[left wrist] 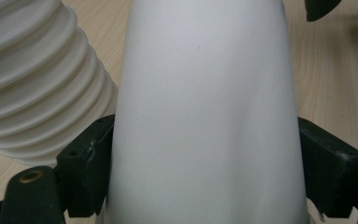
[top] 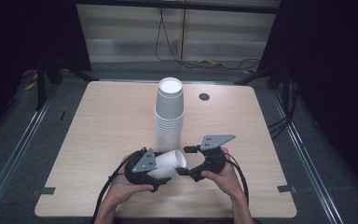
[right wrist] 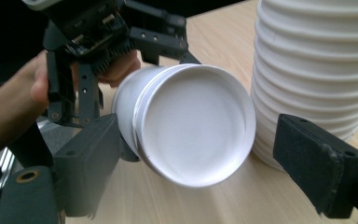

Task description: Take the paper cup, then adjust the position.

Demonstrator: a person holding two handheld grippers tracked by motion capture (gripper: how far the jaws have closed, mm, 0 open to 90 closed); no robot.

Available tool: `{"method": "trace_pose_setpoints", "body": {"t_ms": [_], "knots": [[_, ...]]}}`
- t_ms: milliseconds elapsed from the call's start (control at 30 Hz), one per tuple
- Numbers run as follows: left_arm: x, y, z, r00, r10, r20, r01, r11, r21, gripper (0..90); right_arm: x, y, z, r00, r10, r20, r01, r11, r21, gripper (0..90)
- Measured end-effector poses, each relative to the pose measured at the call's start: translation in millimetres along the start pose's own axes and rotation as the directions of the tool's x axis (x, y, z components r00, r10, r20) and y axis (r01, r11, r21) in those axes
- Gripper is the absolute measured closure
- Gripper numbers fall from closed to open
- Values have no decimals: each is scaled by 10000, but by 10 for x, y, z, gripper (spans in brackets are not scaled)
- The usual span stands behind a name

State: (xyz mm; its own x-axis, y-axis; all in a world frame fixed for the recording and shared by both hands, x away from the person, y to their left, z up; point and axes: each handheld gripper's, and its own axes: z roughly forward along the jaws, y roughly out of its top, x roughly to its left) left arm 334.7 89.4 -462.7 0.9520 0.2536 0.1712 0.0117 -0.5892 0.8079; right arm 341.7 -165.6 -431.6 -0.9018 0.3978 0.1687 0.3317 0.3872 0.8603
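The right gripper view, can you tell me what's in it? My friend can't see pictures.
A white paper cup lies sideways, its round mouth facing the camera, between the open black jaws of the right hand-held gripper. The left hand-held gripper, held in a person's hand, clamps the cup from behind. A tall stack of white cups stands on the wooden table at the right.

Cup base & rim cut off; stack top cropped.
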Motion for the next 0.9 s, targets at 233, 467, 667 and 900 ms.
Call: {"method": "trace_pose_setpoints", "body": {"t_ms": [233, 467, 667, 900], "knots": [[10, 20, 11, 9995, 300, -21, -299, 9990, 330, 163, -34, 115, 48, 9998, -145, -96, 150, 9980, 608, 150], [8, 47, 10, 9982, 602, -53, -597, 9956, 718, 165, -40, 152, 127, 9996, -196, -226, 223, 9915, 1284, 151], [-6, 95, 33, 9962, 870, 107, -876, 9908, 1029, 166, -52, 158, 167, 9992, -202, -331, 254, 9860, 1650, 153], [-9, 147, 69, 9922, 1217, 258, -1243, 9806, 1515, 166, -49, 161, 191, 9989, -303, -369, 368, 9808, 1915, 167]]}}
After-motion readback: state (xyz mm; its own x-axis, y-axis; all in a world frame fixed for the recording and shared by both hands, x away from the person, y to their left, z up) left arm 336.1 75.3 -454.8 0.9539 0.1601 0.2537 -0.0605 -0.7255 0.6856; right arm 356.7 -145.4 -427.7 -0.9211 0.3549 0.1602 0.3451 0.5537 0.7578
